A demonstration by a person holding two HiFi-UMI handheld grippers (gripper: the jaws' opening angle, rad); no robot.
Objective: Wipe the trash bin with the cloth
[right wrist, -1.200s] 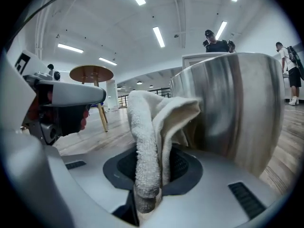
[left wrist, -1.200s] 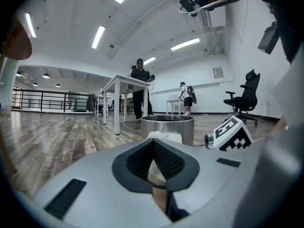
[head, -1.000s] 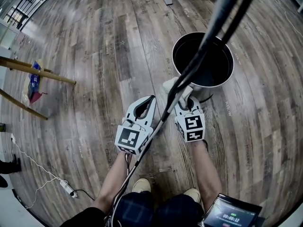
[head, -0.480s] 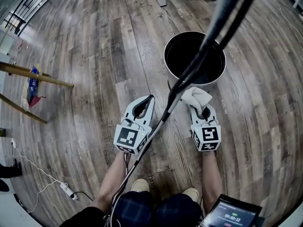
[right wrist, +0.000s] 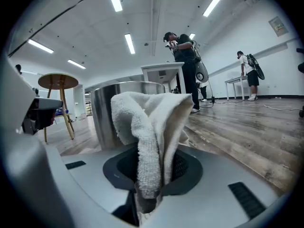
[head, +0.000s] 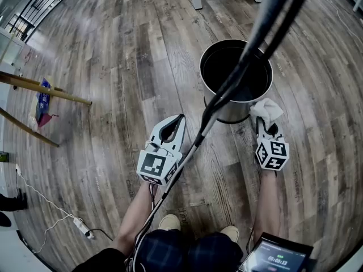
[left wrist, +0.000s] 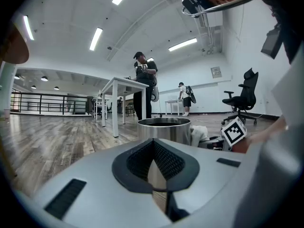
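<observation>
1. The bin (head: 233,113) stands on the wood floor (head: 113,67), far and right of centre.
2. Right gripper (head: 266,123) — fingers (right wrist: 186,169) clamped on the white cloth (head: 266,109) — holds it just beside the bin's near right wall.
3. Left gripper (head: 181,118), fingers (left wrist: 135,160) together on nothing, hangs near left, apart from the bin.

We find no legible text; the green digits on the dark tablet screen (head: 276,259) are too small to read.
</observation>
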